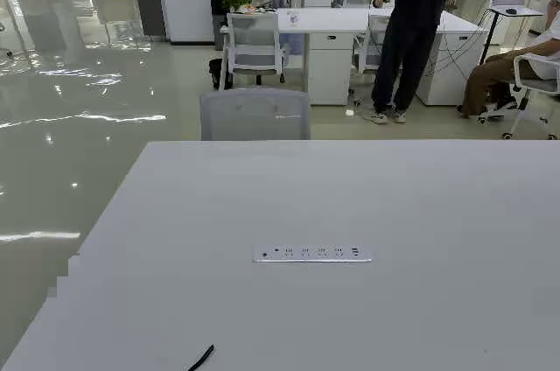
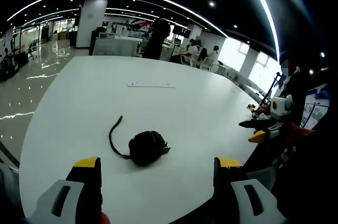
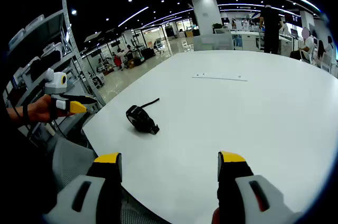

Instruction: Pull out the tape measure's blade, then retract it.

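The black tape measure [image 2: 148,147] lies on the white table [image 2: 174,108] with its wrist strap [image 2: 112,135] curled to one side; its blade is not out. It lies just beyond my left gripper [image 2: 157,166], which is open with nothing between its yellow-tipped fingers. My right gripper [image 3: 170,158] is open too and held back from the table edge, with the tape measure [image 3: 141,119] well ahead and to the left. The end of the strap [image 1: 201,358] shows at the bottom of the head view.
A flat power strip [image 1: 312,254] is set into the middle of the table [image 1: 420,213]. A grey chair [image 1: 255,114] stands at the far edge. Beyond it a person [image 1: 411,30] stands by other desks and another sits at the right.
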Demonstrator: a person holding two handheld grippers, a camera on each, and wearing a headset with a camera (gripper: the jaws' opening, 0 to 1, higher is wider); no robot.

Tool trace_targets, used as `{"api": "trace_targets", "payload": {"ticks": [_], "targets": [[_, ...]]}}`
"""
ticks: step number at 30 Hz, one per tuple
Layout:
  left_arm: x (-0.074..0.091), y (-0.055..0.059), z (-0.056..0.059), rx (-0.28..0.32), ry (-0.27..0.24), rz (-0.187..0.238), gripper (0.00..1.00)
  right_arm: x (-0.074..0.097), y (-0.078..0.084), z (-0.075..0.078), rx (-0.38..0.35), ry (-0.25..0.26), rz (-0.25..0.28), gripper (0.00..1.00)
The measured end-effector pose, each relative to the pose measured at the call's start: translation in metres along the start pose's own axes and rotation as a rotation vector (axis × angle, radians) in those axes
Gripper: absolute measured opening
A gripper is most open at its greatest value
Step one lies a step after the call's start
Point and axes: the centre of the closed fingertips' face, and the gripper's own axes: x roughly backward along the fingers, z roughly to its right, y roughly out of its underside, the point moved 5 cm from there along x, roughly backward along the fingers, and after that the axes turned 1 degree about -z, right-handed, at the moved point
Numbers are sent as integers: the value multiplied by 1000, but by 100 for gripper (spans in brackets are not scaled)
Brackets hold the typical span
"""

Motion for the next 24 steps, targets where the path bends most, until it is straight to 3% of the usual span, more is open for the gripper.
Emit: {"api": "trace_targets", "payload": {"ticks": [6,24], "targets": [[-2,0,2,-16,5,-5,84,-2,3,0,-7,2,6,75],[1,2,-8,-1,-9,-1,84,6,7,12,-30,53,24,75]]}}
